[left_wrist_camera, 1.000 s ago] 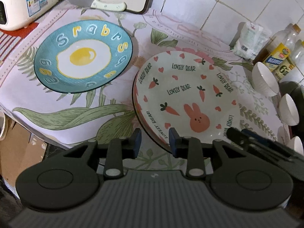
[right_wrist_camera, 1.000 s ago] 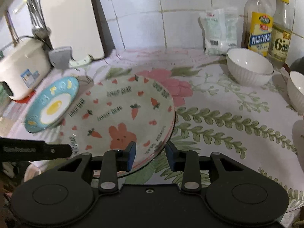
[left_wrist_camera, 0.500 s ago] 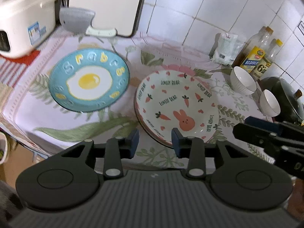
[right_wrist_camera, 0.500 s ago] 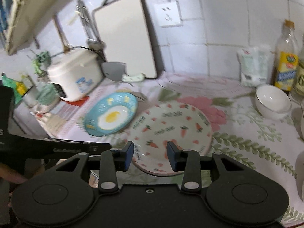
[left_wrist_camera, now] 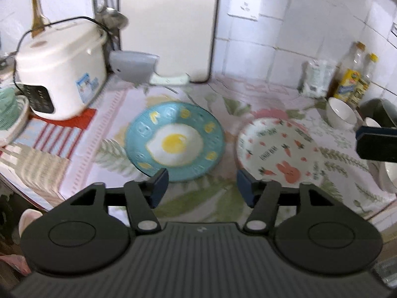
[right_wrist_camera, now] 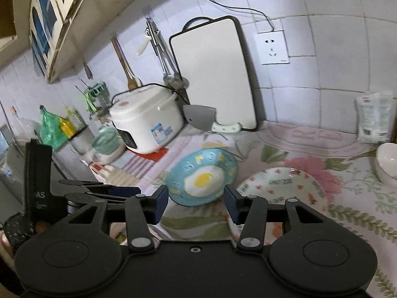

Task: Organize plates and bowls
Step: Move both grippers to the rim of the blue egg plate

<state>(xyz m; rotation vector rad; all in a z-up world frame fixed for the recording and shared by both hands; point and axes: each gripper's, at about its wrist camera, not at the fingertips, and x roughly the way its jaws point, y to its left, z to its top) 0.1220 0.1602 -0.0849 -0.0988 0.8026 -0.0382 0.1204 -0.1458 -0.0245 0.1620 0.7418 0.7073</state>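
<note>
Item 1. Rice cooker [left_wrist_camera: 59, 84]: white, stood at the far left of the surface [left_wrist_camera: 104, 114] on a striped mat. Not part of the job; to be kept clear of.

Item 2. Egg plate [left_wrist_camera: 175, 141]: blue, fried-egg print, lay flat on the flowered cloth left of centre, near the bunny plate but apart from it.

Item 3. Left tongs [left_wrist_camera: 201, 186]: spread wide, held nothing, hovered above the front edge of the surface between the two plates.

Item 4. Right tongs [right_wrist_camera: 196, 202]: likewise parted and empty, raised and aimed toward the egg plate.

Item 5. Bunny plate [left_wrist_camera: 279, 149]: white with carrots and hearts, right of centre. A second rim seemed to show beneath it, though blur made that uncertain.

Item 6. White bowl [left_wrist_camera: 341, 113]: upright near the bottles [left_wrist_camera: 352, 82] at the right rear; other bowls were partly cut off at the right edge.

Handling note. The step judged in hand was taking up the egg plate to stack it. Best done by coming in low at the near rim, one finger under and one over, closing firmly on the glazed lip, lifting level, then setting it centred on the bunny plate without sliding.
</note>
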